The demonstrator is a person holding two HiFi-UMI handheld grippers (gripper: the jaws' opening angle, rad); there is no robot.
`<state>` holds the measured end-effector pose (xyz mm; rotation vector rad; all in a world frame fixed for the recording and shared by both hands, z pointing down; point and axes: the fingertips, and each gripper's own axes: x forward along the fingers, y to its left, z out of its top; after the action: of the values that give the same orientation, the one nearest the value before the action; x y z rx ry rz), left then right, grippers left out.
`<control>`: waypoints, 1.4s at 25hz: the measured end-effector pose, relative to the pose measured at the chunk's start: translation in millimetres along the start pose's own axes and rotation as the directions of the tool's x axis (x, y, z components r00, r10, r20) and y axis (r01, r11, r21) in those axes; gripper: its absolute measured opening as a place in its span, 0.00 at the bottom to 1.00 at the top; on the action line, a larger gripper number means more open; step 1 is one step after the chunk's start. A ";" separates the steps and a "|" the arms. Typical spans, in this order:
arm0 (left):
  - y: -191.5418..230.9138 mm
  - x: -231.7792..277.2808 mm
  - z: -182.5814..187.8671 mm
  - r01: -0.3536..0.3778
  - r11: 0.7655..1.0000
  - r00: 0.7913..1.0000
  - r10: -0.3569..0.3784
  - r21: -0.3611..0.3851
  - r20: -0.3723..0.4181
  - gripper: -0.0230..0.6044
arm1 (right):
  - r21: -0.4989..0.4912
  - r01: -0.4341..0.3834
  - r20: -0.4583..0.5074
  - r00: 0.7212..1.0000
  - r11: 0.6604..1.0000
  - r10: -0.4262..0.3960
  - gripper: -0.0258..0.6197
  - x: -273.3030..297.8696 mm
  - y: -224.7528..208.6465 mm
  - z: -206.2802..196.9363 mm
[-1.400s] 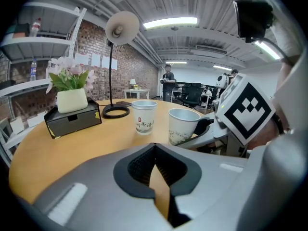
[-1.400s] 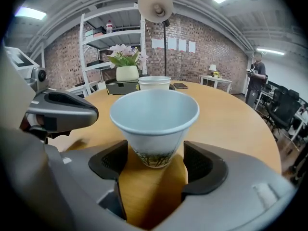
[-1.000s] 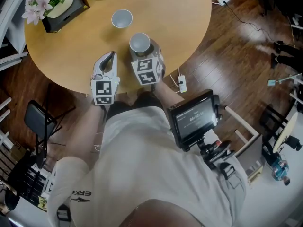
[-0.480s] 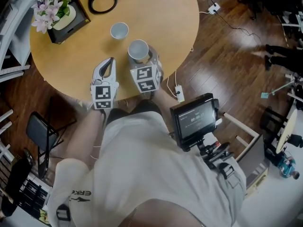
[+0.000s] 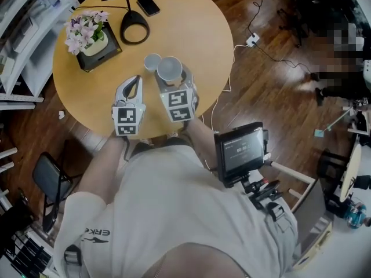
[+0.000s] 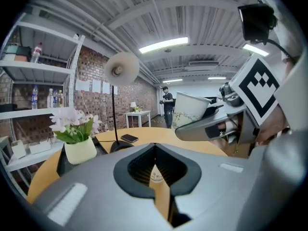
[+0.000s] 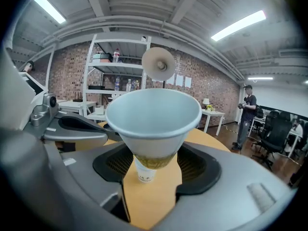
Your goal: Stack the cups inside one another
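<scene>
My right gripper (image 5: 173, 81) is shut on a white paper cup (image 5: 170, 68) with a green print low on its side and holds it upright above the round wooden table (image 5: 197, 33). In the right gripper view the held cup (image 7: 153, 124) fills the space between the jaws. A second, smaller-looking cup (image 7: 144, 170) stands on the table beyond and below it. From above, that standing cup (image 5: 152, 62) appears just left of the held one. My left gripper (image 5: 137, 81) hovers to the left, shut and empty. The standing cup (image 6: 155, 176) shows past its closed jaws.
At the table's far left a pot of pink and white flowers (image 5: 87, 32) sits in a black box. A black lamp base (image 5: 134, 35) and a phone (image 5: 149, 5) lie behind the cups. A black chair (image 5: 49, 178) stands below the table's near-left edge. A person (image 6: 168, 105) stands far off.
Both grippers have risen. The right one has lifted its cup off the table, and from above that cup now sits right beside the standing cup.
</scene>
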<state>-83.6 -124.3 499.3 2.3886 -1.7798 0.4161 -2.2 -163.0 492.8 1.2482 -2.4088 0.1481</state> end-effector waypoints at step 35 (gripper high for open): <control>72.9 14.9 47.6 -0.041 0.999 0.994 0.041 -0.009 0.104 0.04 | 0.017 0.016 -0.018 1.000 1.000 -0.016 0.50 39.0 8.5 39.0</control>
<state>-142.5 -172.1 454.3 2.4143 -1.8729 0.2940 -41.1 -198.4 474.4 1.2681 -2.3863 0.1749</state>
